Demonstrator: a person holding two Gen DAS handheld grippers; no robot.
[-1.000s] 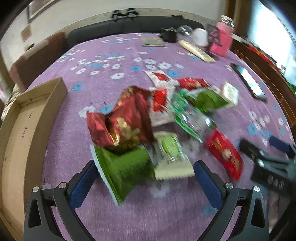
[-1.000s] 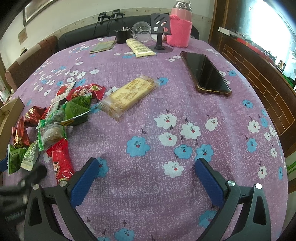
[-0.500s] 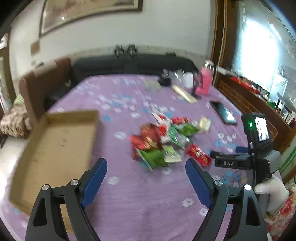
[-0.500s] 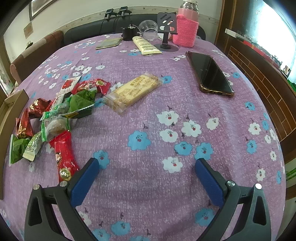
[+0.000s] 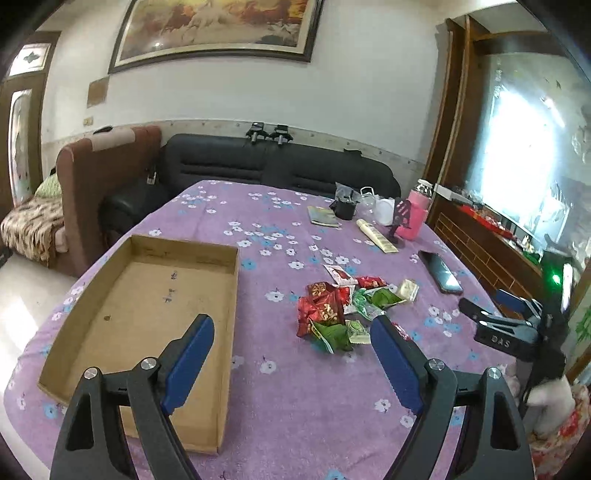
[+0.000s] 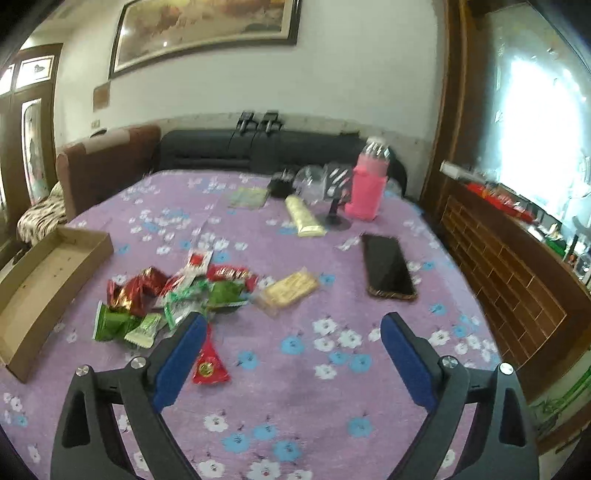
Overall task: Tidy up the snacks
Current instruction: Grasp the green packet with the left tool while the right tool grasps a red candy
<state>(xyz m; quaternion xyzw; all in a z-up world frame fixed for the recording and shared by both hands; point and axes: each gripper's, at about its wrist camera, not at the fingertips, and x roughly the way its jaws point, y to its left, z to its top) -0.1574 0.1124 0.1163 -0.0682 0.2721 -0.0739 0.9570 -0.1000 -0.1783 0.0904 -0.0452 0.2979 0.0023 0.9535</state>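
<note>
The snacks (image 5: 343, 314) lie in a loose heap near the middle of the table: red foil packets, green packets, a pale wrapped bar (image 6: 291, 290) at the heap's right edge and a red packet (image 6: 208, 360) lying apart at its near side. Left of the heap, well apart from it, sits a shallow cardboard box (image 5: 232, 295) with nothing visible inside.

The table is covered by a purple cloth (image 5: 303, 387) printed with white and blue flowers. A dark phone (image 6: 388, 267) lies flat to the right of the heap. At the far end stand a pink bottle (image 6: 365, 194), a small black phone stand (image 6: 336, 218), a cream tube (image 6: 303, 216) and a black cup (image 5: 345, 208).

The left gripper (image 5: 291, 345) hovers above the cloth with its blue fingers (image 5: 192, 354) spread and nothing between them. The right gripper (image 6: 293, 345) also hangs over the cloth, its jaws wide but closing, empty.

Beyond the table are a black sofa (image 5: 258, 166), a brown armchair (image 5: 99, 173), a white wall with a framed painting (image 5: 218, 26), and a bright window (image 6: 535, 110) above wooden panelling on the right.
</note>
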